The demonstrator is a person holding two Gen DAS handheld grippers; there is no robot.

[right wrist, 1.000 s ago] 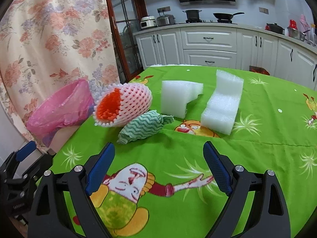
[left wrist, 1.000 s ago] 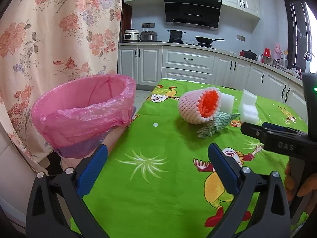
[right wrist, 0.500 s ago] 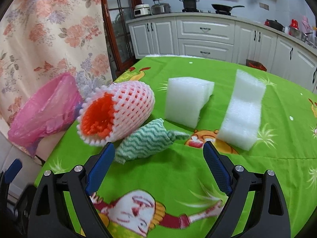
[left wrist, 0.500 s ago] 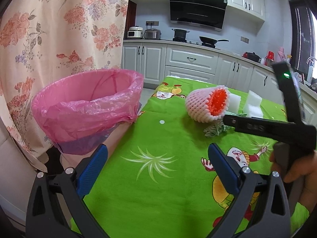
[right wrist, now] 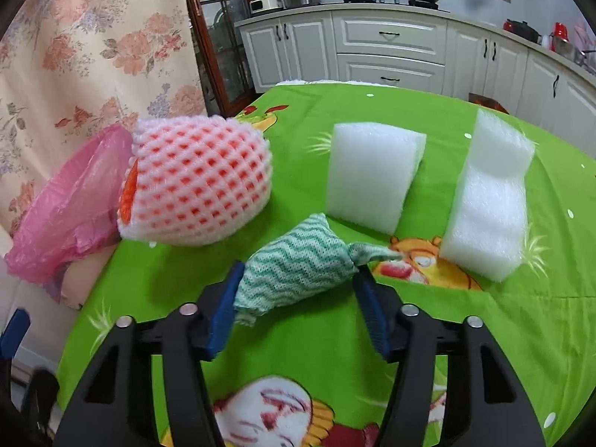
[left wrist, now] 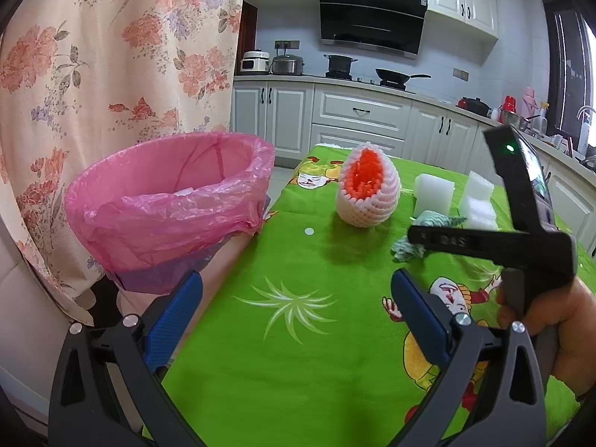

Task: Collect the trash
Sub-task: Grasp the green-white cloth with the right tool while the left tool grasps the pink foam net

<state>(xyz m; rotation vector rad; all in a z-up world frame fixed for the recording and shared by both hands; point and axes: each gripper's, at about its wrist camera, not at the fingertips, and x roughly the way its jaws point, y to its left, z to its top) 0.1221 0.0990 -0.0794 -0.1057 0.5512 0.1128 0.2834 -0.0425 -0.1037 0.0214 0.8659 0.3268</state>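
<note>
My right tool [right wrist: 296, 300] is down on the bench [right wrist: 335, 342] and its jaws have just been closing around the green wavy cloth wad [right wrist: 298, 264]. The blue pads [right wrist: 223, 313] sit against both flanks of the wad, so I read this as clamped on it, with the wad resting on the green cartoon tablecloth. Its twisted tail pokes out past the right pad toward the far side.

Just beyond the wad, toward the bench's left edge, lies the pink-and-white foam fruit net [right wrist: 197, 182], tipped on its side with its orange mouth turned to the left edge. Two white foam blocks [right wrist: 372, 175] stand farther back and to the right, apart from each other.

My left tool [left wrist: 296, 305] hangs with its jaws wide apart and nothing between them, above the near left part of the bench. The bin with the pink bag [left wrist: 171, 205] sits just off the left edge, mouth open. My right hand [left wrist: 558, 320] shows at the right of the left view, wrapped around its handle.
</note>
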